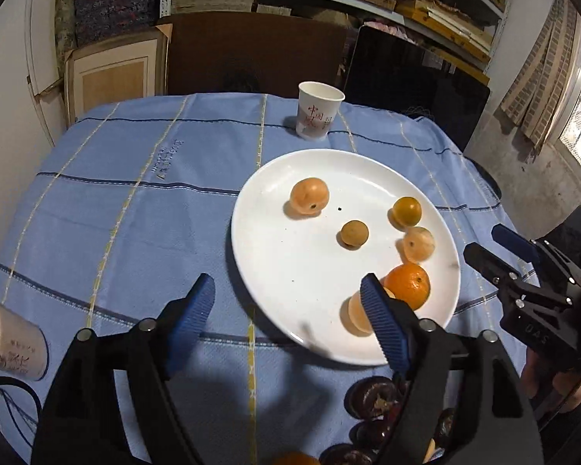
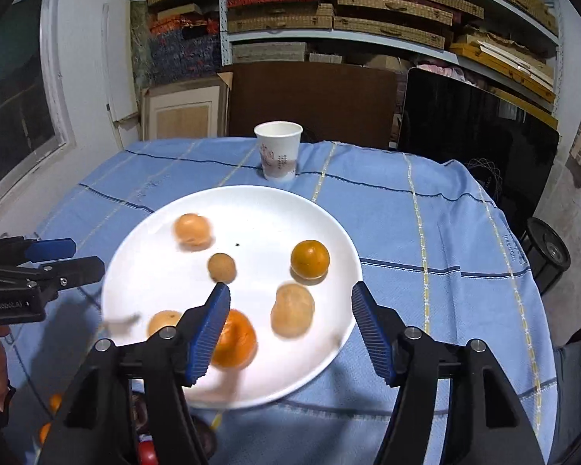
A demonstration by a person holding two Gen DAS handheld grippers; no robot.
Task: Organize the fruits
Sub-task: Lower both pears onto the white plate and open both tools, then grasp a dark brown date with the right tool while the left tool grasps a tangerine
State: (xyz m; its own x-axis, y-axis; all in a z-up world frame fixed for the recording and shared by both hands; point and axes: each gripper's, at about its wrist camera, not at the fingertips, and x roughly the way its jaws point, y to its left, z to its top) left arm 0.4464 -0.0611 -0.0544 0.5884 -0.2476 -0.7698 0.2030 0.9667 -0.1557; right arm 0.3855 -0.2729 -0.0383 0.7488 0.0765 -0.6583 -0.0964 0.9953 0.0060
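Both tools spread, pinching nothing. Six fruits loose on white plate [image 2: 329, 228] — bright orange [image 2: 238, 339] at plate's 6 o'clock, touching right tool [image 2: 290, 333] left pad. Left tool [image 1: 286, 310] hangs off plate's 7 o'clock — right nearer.

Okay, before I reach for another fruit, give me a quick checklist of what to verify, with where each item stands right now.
1. Left tongs empty and open: ok, nothing sits between the blue pads.
2. Right tongs empty and open: ok, the pads stand apart with only the plate behind them.
3. Fruit at rest on the white plate: not ok, several pale fruits look blurred in the right wrist view, as if rolling.
4. Big orange inside the rim: ok, it lies near the plate's near edge.
5. Paper cup upright and apart from the plate: ok.
6. Loose fruit left to collect near the table's near edge: cannot tell, the tongs block most of it.
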